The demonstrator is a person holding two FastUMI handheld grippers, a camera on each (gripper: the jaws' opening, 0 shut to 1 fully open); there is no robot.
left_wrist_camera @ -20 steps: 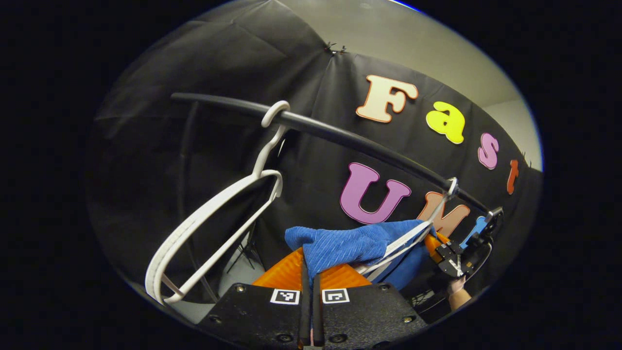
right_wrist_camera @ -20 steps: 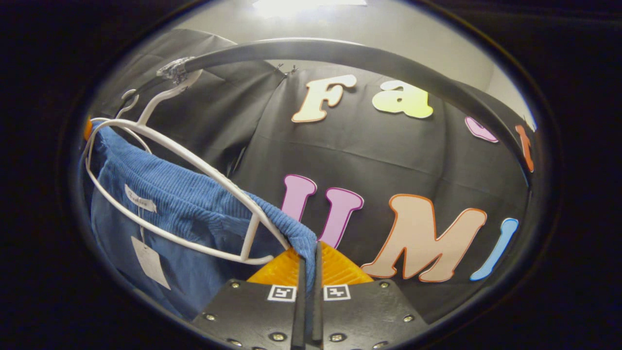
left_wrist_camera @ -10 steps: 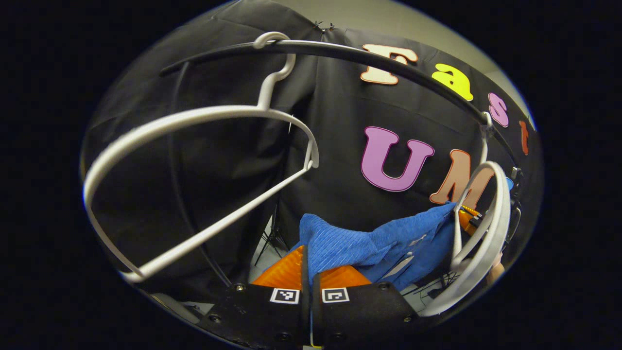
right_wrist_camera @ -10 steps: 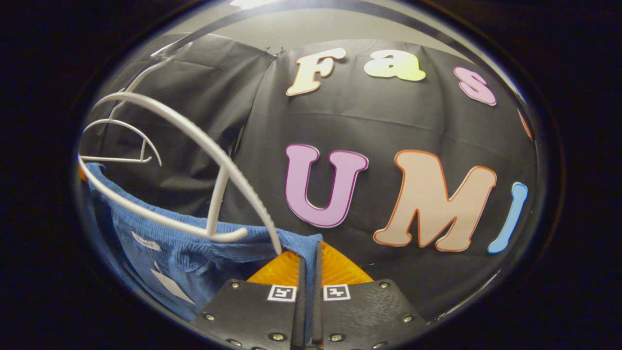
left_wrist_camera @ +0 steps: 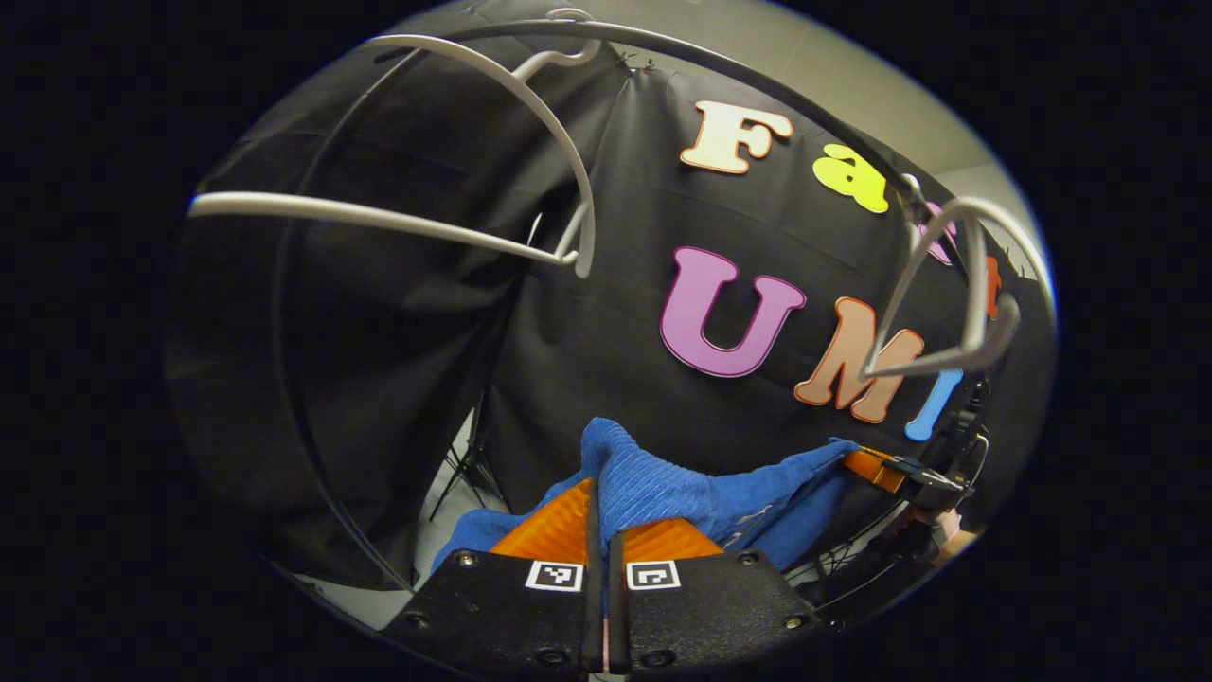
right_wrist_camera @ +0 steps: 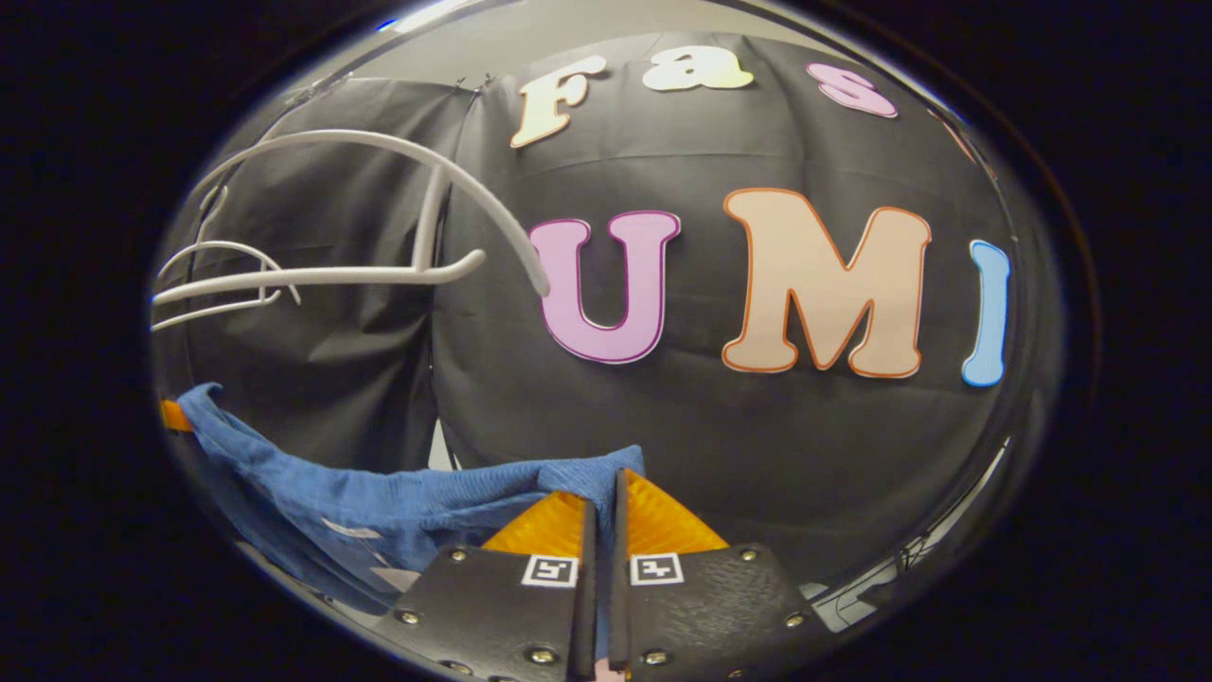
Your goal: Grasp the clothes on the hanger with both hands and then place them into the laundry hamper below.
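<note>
Now, nearest me, my left gripper (left_wrist_camera: 603,516) has its orange fingers clenched on one end of the blue garment (left_wrist_camera: 682,493); my right gripper (right_wrist_camera: 601,507) pinches the other end between its own pads; the cloth's long axis runs slack from one to the other, sagging a little between them; it hangs wholly below the white hanger (right_wrist_camera: 379,218), touching it nowhere; farther up, that hanger and a second one (left_wrist_camera: 454,152) stay hooked on the dark rail (left_wrist_camera: 739,76). I judge the hamper lies lower than the garment, out of sight; both hands must carry it straight down together.
</note>
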